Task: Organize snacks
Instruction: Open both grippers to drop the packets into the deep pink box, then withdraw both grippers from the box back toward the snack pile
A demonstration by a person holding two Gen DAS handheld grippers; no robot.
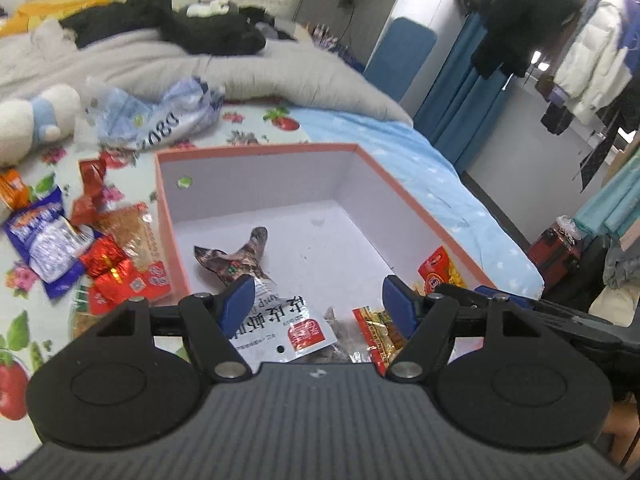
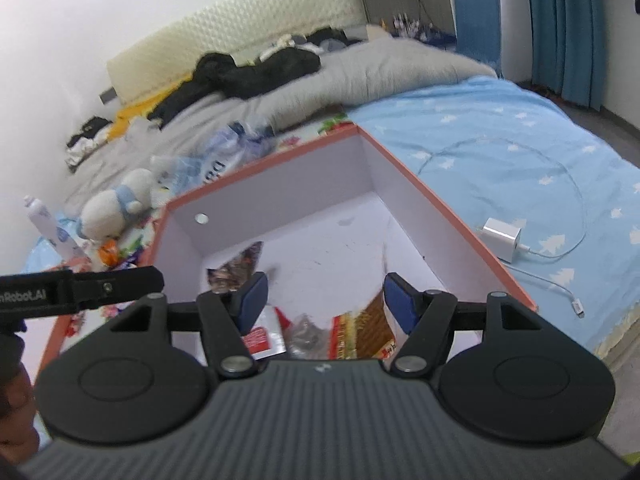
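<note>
- Bed with a flowered sheet [image 1: 256,128] on the left and a pale blue star-print cover [image 2: 500,152] on the right; grey quilt and dark clothes at the far end.
- Open cardboard box, salmon-pink outside and white inside [image 1: 256,176], sits mid-bed. Far half of its floor is bare; the near end holds a white-and-brown foil snack pouch with red label [image 1: 276,312], a red-and-yellow packet [image 1: 376,332] and a red packet against the right wall [image 1: 438,268].
- Heap of loose wrapped snacks, red foil and a purple-blue bag [image 1: 92,256], lies on the sheet just left of the box, still to be sorted as I judge it.
- Left gripper [image 1: 318,304] hangs over the box's near end, jaws apart, nothing between them.
- Right gripper [image 2: 324,300] also over the near end, jaws apart and empty.
- White charger block with cable [image 2: 502,238] lies right of the box.
- Risks: both tools crowd the same end, so they may knock together; a low sweep left toward the heap could catch the thin box wall and shove it; slick foil may slip from the pads.
</note>
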